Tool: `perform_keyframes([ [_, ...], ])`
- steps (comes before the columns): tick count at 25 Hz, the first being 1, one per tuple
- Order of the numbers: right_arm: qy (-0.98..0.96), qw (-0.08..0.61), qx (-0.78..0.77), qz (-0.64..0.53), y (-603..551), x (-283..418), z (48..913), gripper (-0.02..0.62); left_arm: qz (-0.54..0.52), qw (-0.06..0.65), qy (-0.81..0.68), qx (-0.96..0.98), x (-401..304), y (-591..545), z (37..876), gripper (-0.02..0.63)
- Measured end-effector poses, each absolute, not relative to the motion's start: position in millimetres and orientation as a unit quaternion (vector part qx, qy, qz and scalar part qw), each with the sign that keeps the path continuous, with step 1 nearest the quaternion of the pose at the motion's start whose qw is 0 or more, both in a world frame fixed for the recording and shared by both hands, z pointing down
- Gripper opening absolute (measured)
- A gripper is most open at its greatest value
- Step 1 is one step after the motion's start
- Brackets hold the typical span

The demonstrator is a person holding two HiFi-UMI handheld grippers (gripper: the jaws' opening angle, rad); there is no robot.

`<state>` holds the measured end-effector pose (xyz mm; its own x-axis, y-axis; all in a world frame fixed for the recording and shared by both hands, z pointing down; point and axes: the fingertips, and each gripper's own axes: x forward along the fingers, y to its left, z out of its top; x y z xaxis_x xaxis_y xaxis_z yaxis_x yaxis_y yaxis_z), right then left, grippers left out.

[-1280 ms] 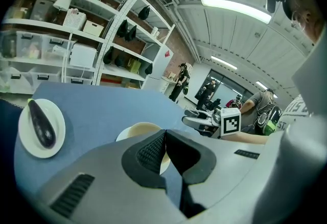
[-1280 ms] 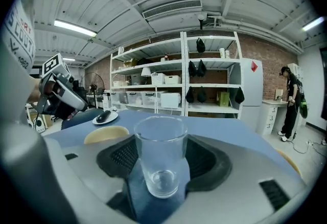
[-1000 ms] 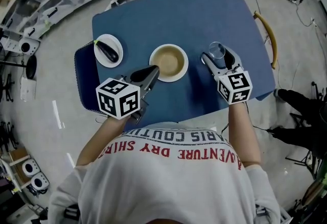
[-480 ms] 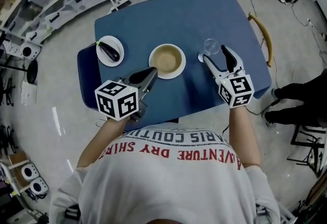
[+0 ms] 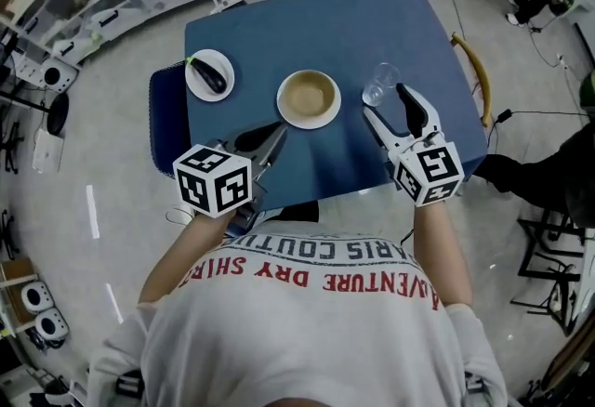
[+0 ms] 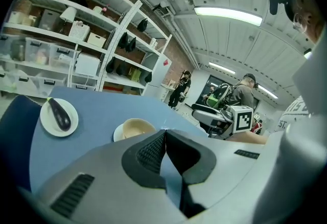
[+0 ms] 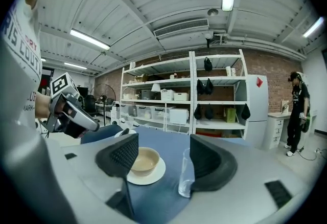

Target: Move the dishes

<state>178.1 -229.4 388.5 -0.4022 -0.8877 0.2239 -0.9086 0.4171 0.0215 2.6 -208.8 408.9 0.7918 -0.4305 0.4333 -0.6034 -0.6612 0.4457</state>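
1. Blue covers the whole top of the table (image 5: 327, 29), which the head view sees from above, with the person standing at its near edge.
2. At the far left corner lies a small white plate (image 5: 199, 85) with a dark aubergine (image 5: 212, 74) on it.
3. Near the middle of the table a tan bowl (image 5: 308, 96) sits on a white saucer (image 5: 327, 119). It is well apart from the small plate.
4. Just right of the bowl stands a clear glass (image 5: 379, 85), upright on the table and not touching the saucer.
5. The left gripper (image 5: 277, 130) hovers over the near left part of the table, pointing toward the bowl. Its own view shows the two dark pads pressed together at the tips with nothing between them.
6. The right gripper (image 5: 385, 102) is on the near side of the glass with its jaws wide apart. In its own view the glass shows in the gap, close beside the right-hand pad, while the bowl shows by the left-hand pad. Neither pad presses on anything.
7. Each gripper carries a marker cube – the left cube (image 5: 214, 178) and the right cube (image 5: 429, 175) are both close to the person's shirt (image 5: 316, 321).
8. A dark blue chair (image 5: 165, 122) stands at the table's left edge, and a chair with a curved wooden back (image 5: 479, 71) stands at the right edge.
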Motion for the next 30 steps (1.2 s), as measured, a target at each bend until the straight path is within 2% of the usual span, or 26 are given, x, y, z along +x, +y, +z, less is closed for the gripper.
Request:
perform_keyframes([
  [7,-0.853,0.106,0.508,0.065,-231,138,402,0.302,0.138,0.298,-0.309,0.893,-23,-196,409,0.026],
  [15,-0.854,0.113,0.490,0.136,-248,108,440,0.301,0.133,0.314,-0.335,0.878,-49,-195,422,0.026],
  [20,-0.831,0.134,0.504,0.195,-266,108,478,0.301,0.134,0.319,-0.347,0.872,-60,-203,427,0.026],
  [30,-0.801,0.117,0.504,0.299,-285,104,517,0.283,0.140,0.327,-0.352,0.866,-68,-220,432,0.026],
])
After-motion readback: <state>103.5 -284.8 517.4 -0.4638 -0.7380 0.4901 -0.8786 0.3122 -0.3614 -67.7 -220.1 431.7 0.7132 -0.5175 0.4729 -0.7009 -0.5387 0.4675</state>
